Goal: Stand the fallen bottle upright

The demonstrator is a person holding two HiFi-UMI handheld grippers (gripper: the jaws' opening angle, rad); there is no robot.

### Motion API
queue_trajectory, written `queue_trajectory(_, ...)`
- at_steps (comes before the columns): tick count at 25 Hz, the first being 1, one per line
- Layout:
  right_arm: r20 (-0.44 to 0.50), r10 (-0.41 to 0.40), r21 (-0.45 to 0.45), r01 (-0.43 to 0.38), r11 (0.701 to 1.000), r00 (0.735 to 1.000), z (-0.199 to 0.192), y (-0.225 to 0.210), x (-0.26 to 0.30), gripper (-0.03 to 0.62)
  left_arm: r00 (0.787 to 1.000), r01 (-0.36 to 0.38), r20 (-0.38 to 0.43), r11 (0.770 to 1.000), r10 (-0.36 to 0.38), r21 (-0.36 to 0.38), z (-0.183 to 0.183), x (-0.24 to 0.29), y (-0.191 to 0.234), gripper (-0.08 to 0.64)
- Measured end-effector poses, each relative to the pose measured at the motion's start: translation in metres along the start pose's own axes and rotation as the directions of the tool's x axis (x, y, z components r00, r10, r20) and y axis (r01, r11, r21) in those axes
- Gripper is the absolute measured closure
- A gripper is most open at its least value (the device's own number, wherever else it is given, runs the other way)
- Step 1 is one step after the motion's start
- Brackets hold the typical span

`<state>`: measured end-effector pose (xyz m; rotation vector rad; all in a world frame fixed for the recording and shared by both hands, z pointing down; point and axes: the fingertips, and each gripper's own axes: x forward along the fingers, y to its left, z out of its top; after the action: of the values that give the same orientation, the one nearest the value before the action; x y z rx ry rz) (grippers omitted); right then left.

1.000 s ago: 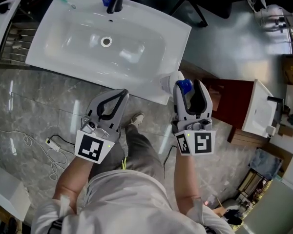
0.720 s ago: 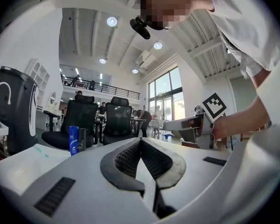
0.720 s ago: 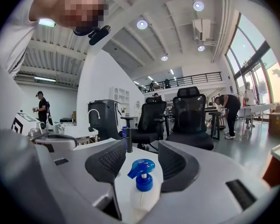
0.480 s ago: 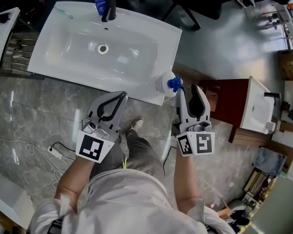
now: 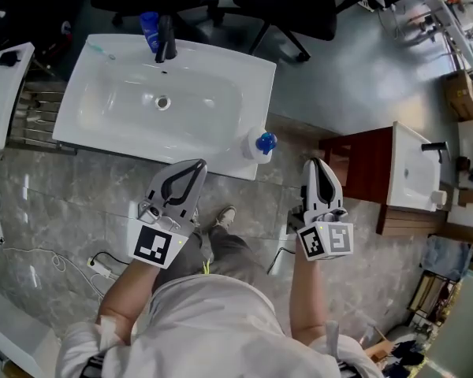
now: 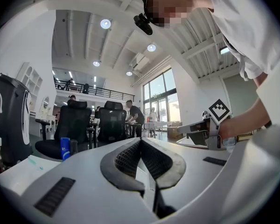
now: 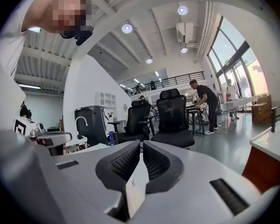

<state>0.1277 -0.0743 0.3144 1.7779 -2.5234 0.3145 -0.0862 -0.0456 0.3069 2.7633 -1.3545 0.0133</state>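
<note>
**1. Bottle**
The bottle [image 5: 258, 145] has a white body and a blue cap. It stands upright, cap up, on the front R corner of the basin [image 5: 213, 113], close to the rim. Nothing touches it.

**2. R gripper**
- The R gripper [image 5: 315, 165] has its jaws fully together, pad against pad, w/ nothing between them.
- It is held over the floor [image 5: 63, 181], to the R of the bottle and nearer the person, clear of the bottle.
- It lies between the basin's corner and the red-brown cabinet [image 5: 370, 164].
- The R gripper view confirms this. The pads meet, and beyond them there are only office chairs and open room.

**3. L gripper**
- The L gripper [image 5: 194, 166] also has its jaws together at the tips, and it is empty.
- The tips lie just short of the basin's front edge, to the L of the bottle and apart from it.
- The L gripper view shows the closed pads and, at far L, a blue container [image 6: 65, 148].

**4. Other items (head view)**
- A black tap [image 5: 165, 44] stands at the back centre of the basin, w/ the blue container just behind it.
- The drain [image 5: 163, 101] is at mid-bowl.
- A thin item w/ a green end [image 5: 102, 50] lies on the back L rim. Its type is not clear.
- A 2nd white basin [image 5: 410, 176] sits on top of the cabinet.
- A cable and power strip [image 5: 102, 268] lie on the floor, L of the person.
</note>
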Motion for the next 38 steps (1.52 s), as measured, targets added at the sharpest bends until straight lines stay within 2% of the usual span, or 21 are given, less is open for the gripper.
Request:
queue_trajectory(6, -0.026, -0.093, -0.034, 0.092, 0.995, 0.995, 0.01, -0.035, -0.039, 0.545, 1.0, 0.016, 0.026, 1.0, -0.016, 0.016, 0.025, 0.004, -0.011, 0.543)
queue_trajectory(12, 0.025, -0.135, -0.068, 0.136, 0.988, 0.991, 0.04, -0.055, -0.067, 0.545, 0.998, 0.032, 0.051, 0.999, -0.034, 0.033, 0.052, 0.008, -0.028, 0.543)
queue_trajectory(18, 0.086, -0.115, -0.127, 0.125, 0.984, 0.99, 0.082, -0.048, -0.079, 0.545, 0.994, 0.033, 0.1, 0.998, -0.038, 0.056, 0.093, 0.006, -0.034, 0.544)
queue_trajectory(21, 0.113, -0.079, -0.176, 0.098, 0.98, 0.99, 0.101, -0.037, -0.087, 0.545, 0.992, 0.015, 0.124, 0.998, -0.023, 0.066, 0.114, -0.002, -0.032, 0.543)
queue_trajectory(26, 0.148, -0.032, -0.213, 0.064, 0.975, 0.989, 0.119, -0.02, -0.098, 0.545, 0.988, -0.015, 0.157, 0.99, -0.007, 0.139, 0.142, -0.015, -0.028, 0.544)
queue_trajectory(30, 0.173, -0.008, -0.181, 0.04, 0.983, 0.985, 0.127, -0.011, -0.104, 0.545, 0.988, -0.042, 0.153, 0.989, 0.02, 0.139, 0.151, -0.027, -0.025, 0.543)
queue_trajectory(35, 0.215, 0.023, -0.056, -0.011, 0.998, 0.976, 0.135, 0.0, -0.114, 0.545, 0.986, -0.07, 0.161, 0.989, 0.049, 0.127, 0.157, -0.029, -0.025, 0.543)
queue_trajectory(38, 0.211, 0.042, -0.055, -0.031, 0.998, 0.977, 0.134, 0.007, -0.119, 0.545, 0.985, -0.074, 0.161, 0.99, 0.054, 0.12, 0.155, -0.031, -0.027, 0.543)
